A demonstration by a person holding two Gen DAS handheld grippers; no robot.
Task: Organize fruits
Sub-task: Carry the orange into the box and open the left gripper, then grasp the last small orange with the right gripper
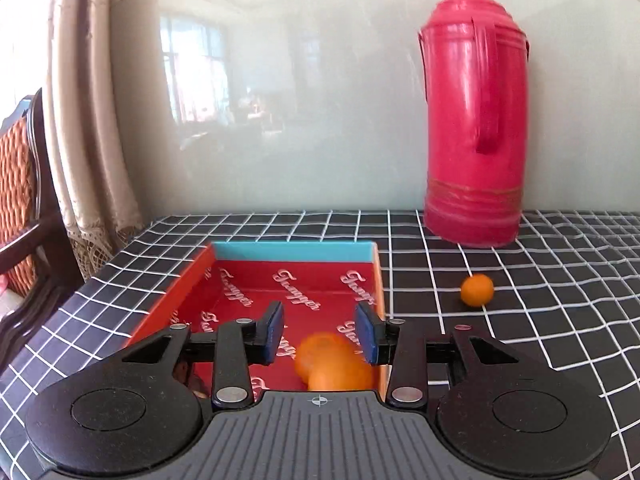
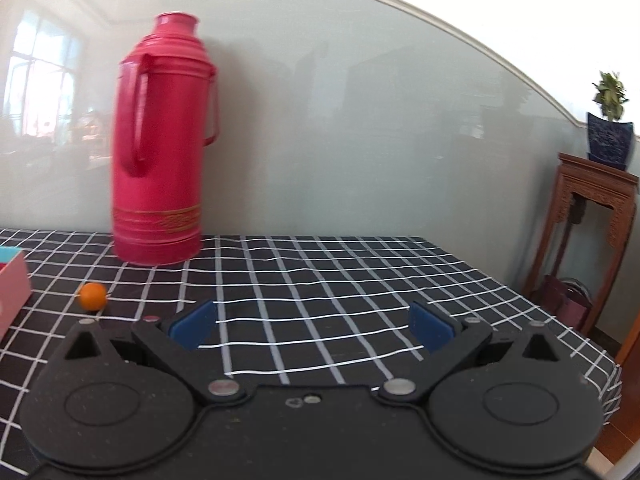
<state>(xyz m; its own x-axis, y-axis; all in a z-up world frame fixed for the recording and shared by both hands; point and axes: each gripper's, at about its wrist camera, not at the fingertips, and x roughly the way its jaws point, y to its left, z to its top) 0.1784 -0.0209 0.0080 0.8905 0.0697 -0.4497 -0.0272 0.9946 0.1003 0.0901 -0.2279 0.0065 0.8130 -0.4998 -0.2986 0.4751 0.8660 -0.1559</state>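
Observation:
A red box with a teal far wall lies on the checked tablecloth. My left gripper hovers over its near end with the blue pads apart and touching nothing. Below them, blurred orange fruit lies inside the box against its right wall; how many pieces I cannot tell. One small orange sits on the cloth to the right of the box. In the right wrist view, that small orange lies left of my right gripper. That gripper is wide open and holds nothing, and the box's corner shows at the far left.
A tall pink thermos stands at the back by the wall, behind the loose orange; the right wrist view shows the thermos too. A chair stands past the table's left edge. A wooden stand with a potted plant is at the right.

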